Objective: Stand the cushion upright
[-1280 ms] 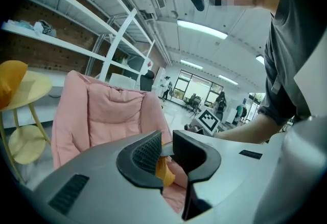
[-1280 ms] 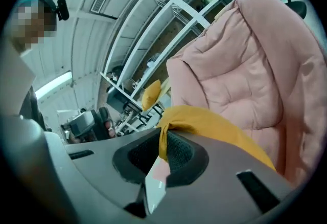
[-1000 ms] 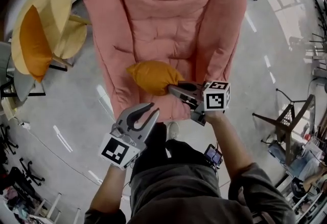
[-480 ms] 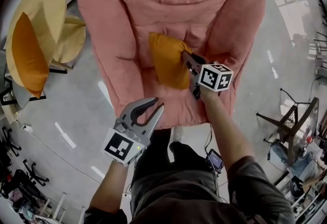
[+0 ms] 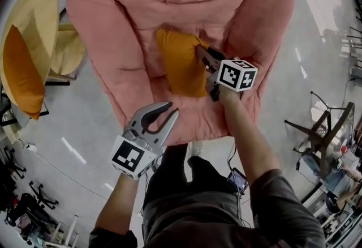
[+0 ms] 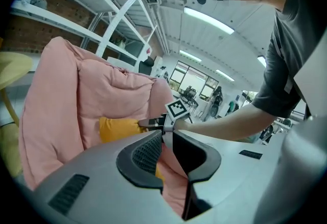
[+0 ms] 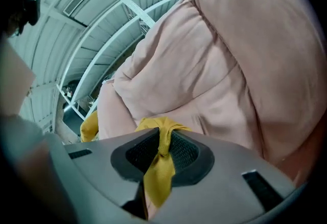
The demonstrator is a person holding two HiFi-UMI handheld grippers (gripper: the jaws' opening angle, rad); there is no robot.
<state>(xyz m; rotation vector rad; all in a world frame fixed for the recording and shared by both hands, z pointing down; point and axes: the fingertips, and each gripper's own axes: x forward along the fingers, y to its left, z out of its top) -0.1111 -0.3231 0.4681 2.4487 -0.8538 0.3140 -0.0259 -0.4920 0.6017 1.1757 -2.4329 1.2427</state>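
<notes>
Cushion [image 5: 178,63] sits in the seat of the pink armchair [image 5: 249,20], up on edge and looking close to upright, near the backrest. The right gripper [image 5: 202,54] is clamped on a bunched corner of its orange fabric, jaws nearly together.

The left gripper [image 5: 171,108] hangs over the seat's front edge with tips together and nothing in them.

My read is that the lift is mostly done. What's left is leaning the cushion on the backrest, letting go and checking that it holds.

Padded arms wall the seat on both sides, so there's little sideways room. The way out is back over the front edge. The yellow chair [image 5: 39,15] is well apart, with open floor [image 5: 305,71] around.
</notes>
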